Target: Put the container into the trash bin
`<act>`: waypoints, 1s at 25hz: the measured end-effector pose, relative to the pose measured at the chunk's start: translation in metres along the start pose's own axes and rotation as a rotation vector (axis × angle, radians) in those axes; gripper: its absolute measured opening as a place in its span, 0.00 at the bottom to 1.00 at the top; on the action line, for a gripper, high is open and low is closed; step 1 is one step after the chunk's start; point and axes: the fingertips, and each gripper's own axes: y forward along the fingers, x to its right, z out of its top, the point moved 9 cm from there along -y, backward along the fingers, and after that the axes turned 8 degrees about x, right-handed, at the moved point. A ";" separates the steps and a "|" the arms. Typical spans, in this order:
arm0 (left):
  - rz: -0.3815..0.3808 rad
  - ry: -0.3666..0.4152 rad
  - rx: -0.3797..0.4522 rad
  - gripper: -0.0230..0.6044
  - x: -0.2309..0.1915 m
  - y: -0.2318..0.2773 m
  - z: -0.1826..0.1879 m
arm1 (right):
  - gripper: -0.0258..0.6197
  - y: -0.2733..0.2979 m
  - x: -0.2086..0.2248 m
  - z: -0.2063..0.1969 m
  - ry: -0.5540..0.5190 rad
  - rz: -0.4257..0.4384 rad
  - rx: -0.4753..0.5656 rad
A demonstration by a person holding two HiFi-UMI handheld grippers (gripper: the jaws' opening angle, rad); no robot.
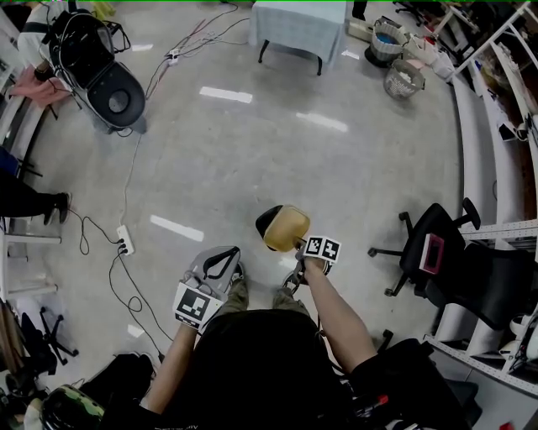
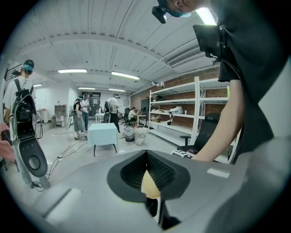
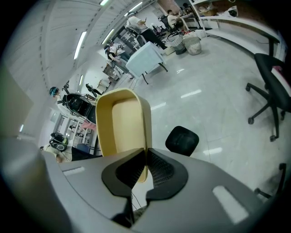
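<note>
A beige, rounded container (image 1: 286,228) hangs over the floor in front of me. My right gripper (image 1: 298,246) is shut on its near wall; in the right gripper view the pads (image 3: 157,164) pinch the edge of the container (image 3: 122,123), whose open side faces the camera. A black rounded-square thing (image 3: 182,140) lies on the floor just past it, and in the head view this black thing (image 1: 267,222) is half hidden behind the container. My left gripper (image 1: 220,262) is held low at the left, shut, with nothing in it; a bit of the beige container (image 2: 150,185) shows beyond its jaws.
A black office chair (image 1: 437,252) stands at the right by white shelving (image 1: 492,159). At the far end are a table with a pale cloth (image 1: 290,25) and two mesh bins (image 1: 403,80). Cables and a power strip (image 1: 124,240) lie at the left, near a black machine (image 1: 109,84).
</note>
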 end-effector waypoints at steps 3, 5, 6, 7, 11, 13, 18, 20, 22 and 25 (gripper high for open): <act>0.003 -0.003 -0.002 0.04 -0.001 0.001 0.000 | 0.09 -0.001 -0.001 0.003 -0.005 0.002 0.002; 0.005 -0.004 -0.006 0.04 0.000 0.003 0.000 | 0.11 -0.001 0.000 0.006 -0.006 -0.004 0.017; 0.005 -0.005 -0.007 0.04 0.001 0.003 0.001 | 0.19 -0.001 0.001 0.008 0.001 -0.012 0.029; 0.005 -0.006 -0.007 0.04 0.001 0.004 0.001 | 0.28 -0.001 0.003 0.010 0.009 -0.023 0.040; 0.004 -0.015 -0.003 0.04 -0.001 0.002 0.000 | 0.33 0.000 0.000 0.013 -0.006 -0.043 0.061; 0.002 -0.017 -0.003 0.04 0.000 0.002 -0.001 | 0.33 0.000 -0.002 0.013 -0.003 -0.023 0.061; -0.008 -0.015 0.002 0.04 0.002 0.004 -0.001 | 0.30 -0.001 -0.006 0.011 -0.007 0.015 0.059; -0.010 -0.014 0.002 0.04 0.002 0.004 -0.002 | 0.30 -0.002 -0.007 0.008 -0.009 0.020 0.055; -0.010 -0.017 0.004 0.04 0.001 0.004 -0.001 | 0.29 -0.002 -0.007 0.006 -0.016 0.024 0.049; -0.014 -0.016 0.004 0.04 0.001 0.007 0.000 | 0.27 -0.005 -0.007 0.005 -0.014 0.029 0.049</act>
